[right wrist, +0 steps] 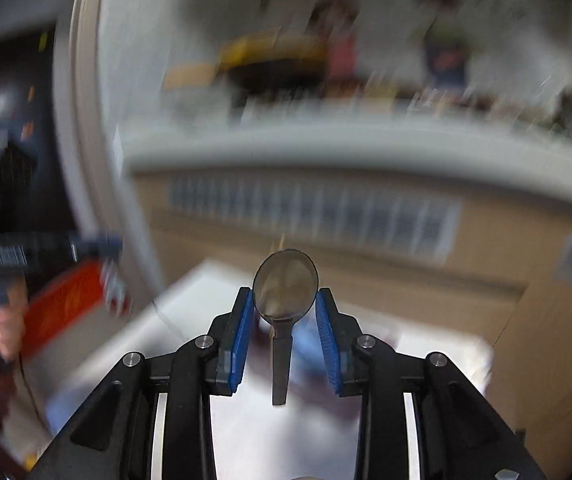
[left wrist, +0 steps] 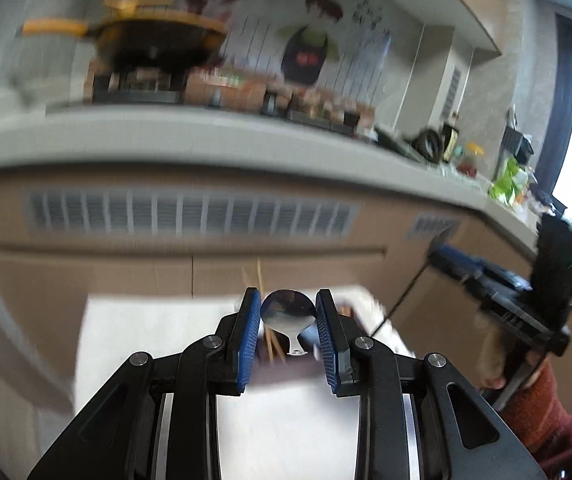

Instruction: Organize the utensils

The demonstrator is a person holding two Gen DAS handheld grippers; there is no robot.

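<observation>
My left gripper (left wrist: 288, 306) is shut on a shiny metal spoon (left wrist: 288, 314), bowl up between the blue pads (left wrist: 246, 340), held above a white table (left wrist: 158, 344). Wooden chopsticks (left wrist: 264, 320) stand just behind it over a dark holder. My right gripper (right wrist: 285, 300) is shut on a darker spoon (right wrist: 285, 286), bowl up, with its handle hanging down between the fingers. The right gripper also shows at the right of the left wrist view (left wrist: 465, 268), with a thin dark handle slanting down from it. The left gripper shows blurred at the left of the right wrist view (right wrist: 46, 252).
A kitchen counter (left wrist: 206, 140) runs across behind the table, with a yellow-handled pan (left wrist: 154, 40) on a stove and jars along it. Brown cabinet fronts with vents (left wrist: 190, 216) lie below. Both views are motion-blurred. A red object (right wrist: 66, 304) lies left of the table.
</observation>
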